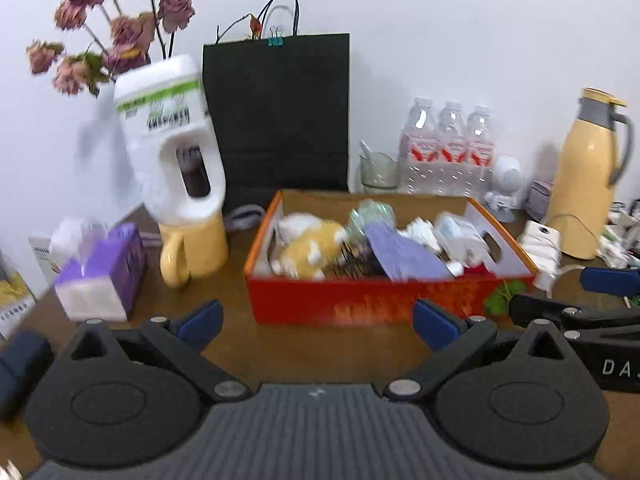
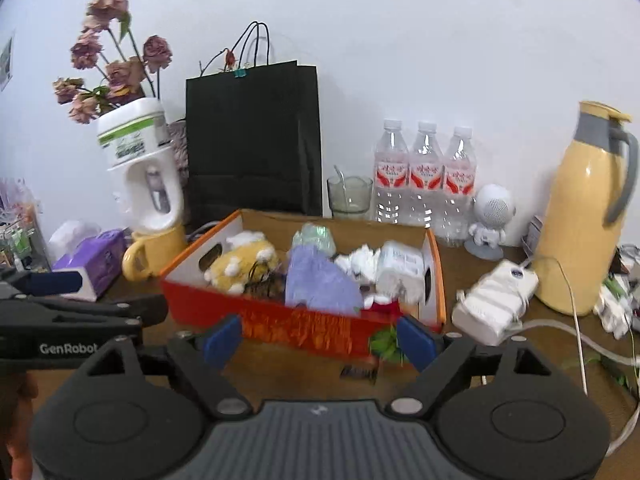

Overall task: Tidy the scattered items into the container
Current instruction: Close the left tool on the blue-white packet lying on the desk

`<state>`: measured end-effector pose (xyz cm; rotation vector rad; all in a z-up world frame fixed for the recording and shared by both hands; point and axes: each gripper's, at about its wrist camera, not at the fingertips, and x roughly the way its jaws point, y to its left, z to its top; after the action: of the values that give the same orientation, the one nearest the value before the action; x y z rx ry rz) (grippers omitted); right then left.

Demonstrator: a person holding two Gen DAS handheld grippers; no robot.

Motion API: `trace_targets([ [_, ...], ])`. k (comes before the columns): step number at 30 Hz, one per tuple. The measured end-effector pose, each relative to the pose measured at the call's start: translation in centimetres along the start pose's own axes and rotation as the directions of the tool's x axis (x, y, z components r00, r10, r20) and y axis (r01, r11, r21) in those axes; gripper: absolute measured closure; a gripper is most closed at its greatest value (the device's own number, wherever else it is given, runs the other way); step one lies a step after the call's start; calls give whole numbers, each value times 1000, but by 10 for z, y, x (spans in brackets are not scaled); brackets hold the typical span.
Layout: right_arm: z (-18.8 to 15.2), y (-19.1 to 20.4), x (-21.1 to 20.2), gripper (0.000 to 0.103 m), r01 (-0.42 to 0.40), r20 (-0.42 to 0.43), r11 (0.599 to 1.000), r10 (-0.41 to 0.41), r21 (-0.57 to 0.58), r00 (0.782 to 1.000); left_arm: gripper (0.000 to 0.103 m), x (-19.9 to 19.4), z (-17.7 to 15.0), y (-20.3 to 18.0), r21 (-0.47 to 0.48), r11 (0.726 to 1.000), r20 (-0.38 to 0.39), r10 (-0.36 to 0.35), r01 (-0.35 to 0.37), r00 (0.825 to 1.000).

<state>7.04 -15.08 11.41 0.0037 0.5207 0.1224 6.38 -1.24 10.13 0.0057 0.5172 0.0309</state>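
Both grippers hang in front of the orange box [image 1: 384,300], which sits in the middle of each frame on the brown table [image 1: 224,344]. The left gripper [image 1: 318,322] has its blue pads spread wide with only bare table and the box's front wall seen between them; the right gripper [image 2: 318,342] is likewise well open and holds nothing. The box is already crowded: one yellow plush toy [image 1: 310,246] at its left end, one purple packet [image 1: 404,256] leaning across the middle, one clear wrapped bundle [image 1: 370,216] behind it, and white crumpled pieces [image 2: 360,262] toward the right, too blurred for me to count. What looks still loose, as I read it, is one small green sprig [image 2: 384,342] lying against the box's lower right corner, right beside the right gripper's blue pad. Around it stand three water bottles [image 2: 426,172], one yellow jug [image 2: 584,216], one yellow mug [image 1: 196,246], one black paper bag [image 1: 280,112] and one purple tissue box [image 1: 102,272]. The worry from here: the sprig is thin and flat on the wood, so closing pads could slide over it or shove the box instead. The white cable [image 2: 576,312] trailing at lower right could also snag a swinging hand and drag the white adapter [image 2: 496,296] along.
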Motion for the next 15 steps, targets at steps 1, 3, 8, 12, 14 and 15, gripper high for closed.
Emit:
trace_targets([
  [1,-9,2,-6,18,3,1,1000,-3,4,1000,0,-6,-11,3,1,1000,9,-7,7,1000],
  [3,-32,4,-23,18,0,18,1000,-1,21,1000,0,-17,-33,9,9,1000,22,-3,3,1000],
  [8,-82,3,-49,17,-36,-12,995,38,97,999,0,-42,-81,30,5,1000,46,5,-5,999],
  [12,-111,6,-63,17,-20,-28,993,24,113,999,0,-57,-99,38,21,999,58,-40,39,997],
  [14,-120,5,-74,17,0,-4,994,1,108,1000,0,-61,-103,36,37,998,69,-55,52,996],
  [15,-123,2,-78,17,1,6,993,-2,120,1000,0,-62,-105,35,47,997,74,-70,66,995],
])
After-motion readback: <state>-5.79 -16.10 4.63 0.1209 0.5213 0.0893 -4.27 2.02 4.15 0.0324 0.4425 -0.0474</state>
